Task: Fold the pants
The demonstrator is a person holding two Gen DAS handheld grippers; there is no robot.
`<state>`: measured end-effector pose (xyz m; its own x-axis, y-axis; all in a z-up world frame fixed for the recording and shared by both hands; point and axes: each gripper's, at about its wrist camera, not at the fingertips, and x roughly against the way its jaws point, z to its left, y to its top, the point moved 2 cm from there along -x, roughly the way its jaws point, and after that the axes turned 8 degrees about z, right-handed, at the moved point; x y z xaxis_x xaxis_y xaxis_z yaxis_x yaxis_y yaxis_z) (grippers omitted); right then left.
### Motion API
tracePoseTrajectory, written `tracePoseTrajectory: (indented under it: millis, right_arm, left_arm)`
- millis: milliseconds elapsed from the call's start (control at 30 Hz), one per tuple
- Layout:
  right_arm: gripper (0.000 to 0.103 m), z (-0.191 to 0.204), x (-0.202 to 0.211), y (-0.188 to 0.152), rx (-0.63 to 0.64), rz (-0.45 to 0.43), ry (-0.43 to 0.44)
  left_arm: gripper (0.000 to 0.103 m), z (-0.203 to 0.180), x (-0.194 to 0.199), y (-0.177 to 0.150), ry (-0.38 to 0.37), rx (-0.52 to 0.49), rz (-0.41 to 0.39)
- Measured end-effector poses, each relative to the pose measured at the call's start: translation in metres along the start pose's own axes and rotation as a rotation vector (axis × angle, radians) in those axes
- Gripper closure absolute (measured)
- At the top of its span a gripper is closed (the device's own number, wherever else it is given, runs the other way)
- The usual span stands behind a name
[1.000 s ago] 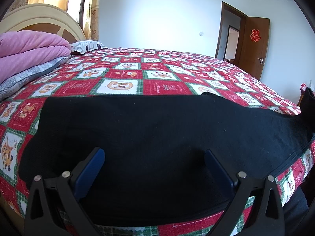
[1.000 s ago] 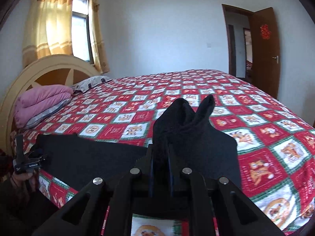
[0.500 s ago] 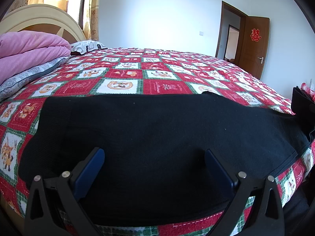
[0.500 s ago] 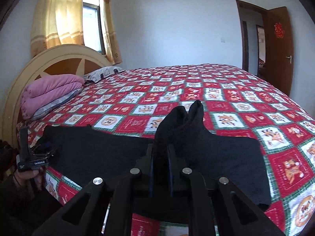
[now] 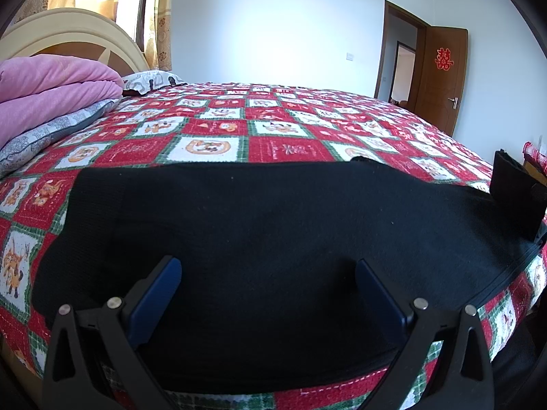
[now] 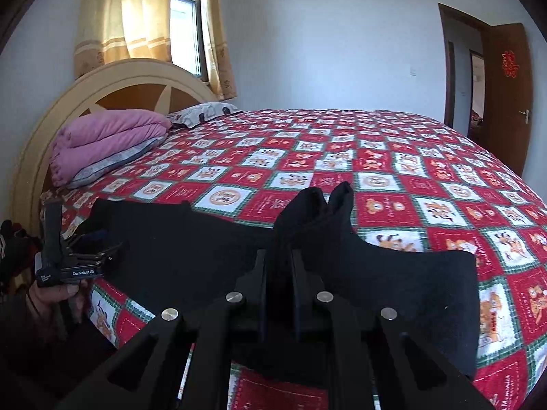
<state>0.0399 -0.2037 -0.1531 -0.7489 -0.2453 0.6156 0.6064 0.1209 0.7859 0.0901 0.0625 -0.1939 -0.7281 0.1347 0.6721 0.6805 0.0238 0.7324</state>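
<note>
Our right gripper (image 6: 278, 256) clamps a bunched end of the black knit pants (image 5: 273, 232); our left gripper (image 5: 266, 273) hovers spread above them.

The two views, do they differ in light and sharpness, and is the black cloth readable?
Left wrist view: brighter, sharp, strong fisheye bending; the pants are a near-featureless black. Right wrist view: dimmer, bluish, softer; the window glares, and folds show only at the right gripper.
</note>
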Motion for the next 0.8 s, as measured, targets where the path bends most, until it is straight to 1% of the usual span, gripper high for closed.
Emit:
tracePoseTrajectory:
  millis: [467, 633, 800]
  right_arm:
    - [0.092, 0.044, -0.035, -0.011, 0.098, 0.041, 0.000]
    - [0.092, 0.056, -0.044, -0.015, 0.145, 0.058, -0.023]
    - [0.091, 0.065, -0.058, -0.022, 0.194, 0.101, -0.044]
  left_arm:
    - [0.000, 0.000, 0.000, -0.001, 0.004, -0.003, 0.000]
    - [0.000, 0.000, 0.000, -0.001, 0.004, -0.004, 0.001]
    - [0.000, 0.001, 0.000, -0.001, 0.005, -0.005, 0.001]
